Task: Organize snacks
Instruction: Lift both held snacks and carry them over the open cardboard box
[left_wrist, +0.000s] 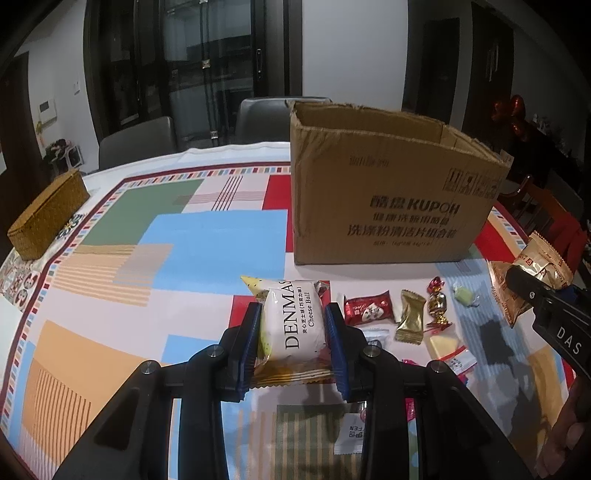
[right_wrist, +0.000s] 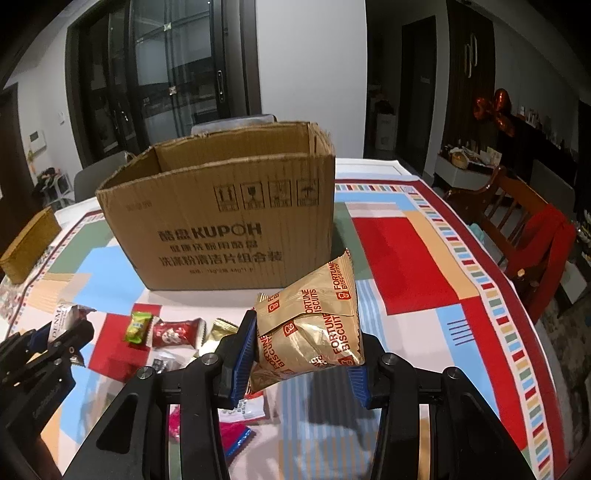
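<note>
Two packets are clamped: left hand-held gripper (left_wrist: 293, 332) grips cheese ball pack (left_wrist: 293, 325), right hand-held gripper (right_wrist: 301, 354) grips biscuit bag (right_wrist: 314, 325), both raised clear of the worktop (left_wrist: 207, 236) for loading into box (left_wrist: 388, 192).

**What Cannot Be Made Out**

The inside of the cardboard box (left_wrist: 388, 192) is hidden behind its near wall in both views. The lower part of the white cheese ball packet (left_wrist: 291, 325) is covered by the left fingers (left_wrist: 251, 347), and a second yellow wrapper behind it is only partly seen. A white sachet (left_wrist: 351, 435) near the surface's near edge is overlapped by the gripper frame, its print unreadable. In the right wrist view, the gold biscuit bag (right_wrist: 314, 325) hides the sweets behind it, and a dark small wrapper (right_wrist: 162, 363) is too blurred to be identified. The wicker basket (right_wrist: 29, 243) is cut off by the picture's left edge.
</note>
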